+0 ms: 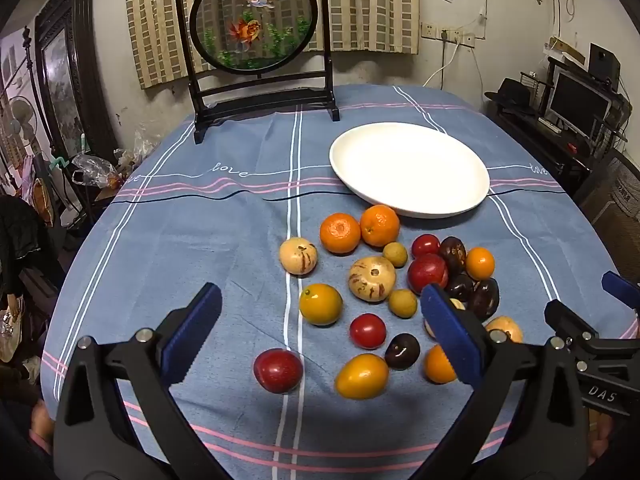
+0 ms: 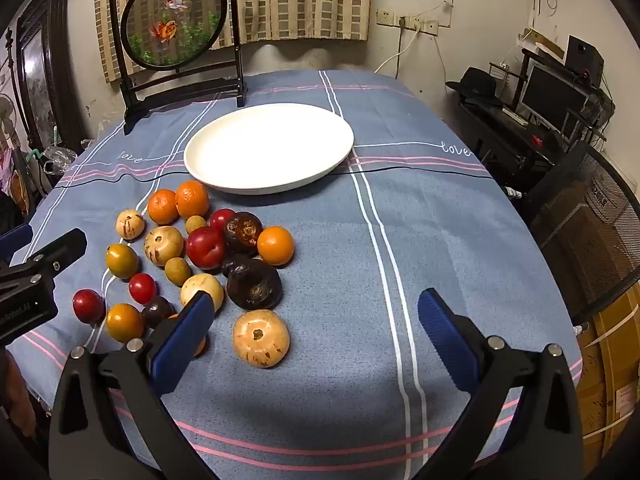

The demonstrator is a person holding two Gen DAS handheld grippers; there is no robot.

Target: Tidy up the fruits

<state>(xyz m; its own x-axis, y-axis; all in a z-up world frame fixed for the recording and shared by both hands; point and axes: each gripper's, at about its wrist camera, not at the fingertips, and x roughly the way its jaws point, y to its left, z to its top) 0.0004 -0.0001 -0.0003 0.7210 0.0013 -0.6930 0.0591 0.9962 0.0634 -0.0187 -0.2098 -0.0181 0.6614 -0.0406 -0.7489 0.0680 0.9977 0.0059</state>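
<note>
Both tools, left tool (image 1: 320, 320) and right tool (image 2: 316, 320), hang released and empty above the fruits (image 1: 372, 280) clustered mid-frame on the surface; white plate (image 2: 268, 184) waits behind. Best pick outer fruit first, pinching gently.

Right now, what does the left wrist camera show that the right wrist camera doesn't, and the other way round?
Only the left view: an oval yellow-orange fruit lying nearest the camera, and crumpled clear plastic bags beyond the table's left edge.

Only the right view: a black mesh chair back and a yellow cardboard box beside the table.

Both: the empty round white plate, the fruit scattered on the blue striped tablecloth, the round goldfish screen in its black stand, and both grippers, left and right, open and empty.
</note>
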